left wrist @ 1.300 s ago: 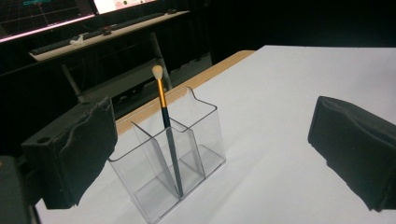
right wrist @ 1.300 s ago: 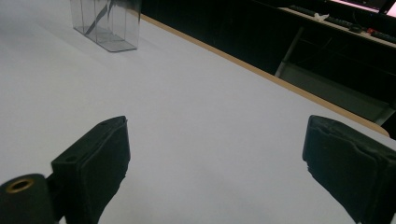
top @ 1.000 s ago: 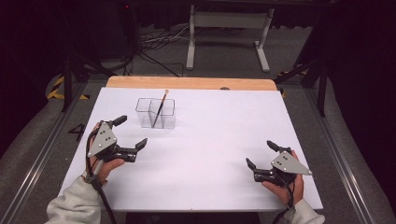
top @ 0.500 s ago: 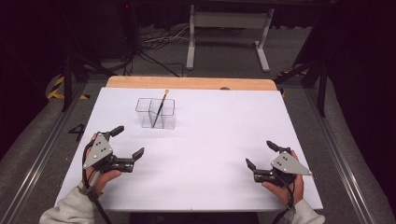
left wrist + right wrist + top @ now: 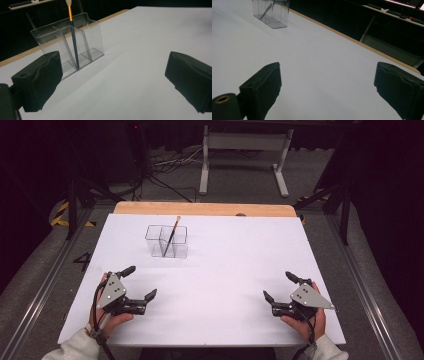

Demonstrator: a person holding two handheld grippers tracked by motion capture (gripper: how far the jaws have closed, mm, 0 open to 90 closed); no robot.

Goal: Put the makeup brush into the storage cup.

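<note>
A clear plastic holder (image 5: pixel 166 241) with two compartments stands on the white table sheet (image 5: pixel 225 265), left of centre toward the back. A thin brush (image 5: pixel 171 236) with a dark shaft, orange ferrule and pale tip leans in it; in the left gripper view the brush (image 5: pixel 73 35) stands in the holder (image 5: pixel 67 42) beside the middle divider. My left gripper (image 5: pixel 139 283) rests open near the front left, jaws wide apart, empty. My right gripper (image 5: pixel 280 286) sits open near the front right, also empty. The holder (image 5: pixel 271 12) lies far off in the right gripper view.
The table's wooden back edge (image 5: pixel 200 209) runs behind the sheet. A metal stand (image 5: pixel 245 155) and cables lie on the dark floor beyond. A metal rail (image 5: pixel 45 285) runs along the table's left side and another along its right.
My left gripper has drawn back toward the front edge of the table, away from the holder, staying open. The right gripper has not moved.
</note>
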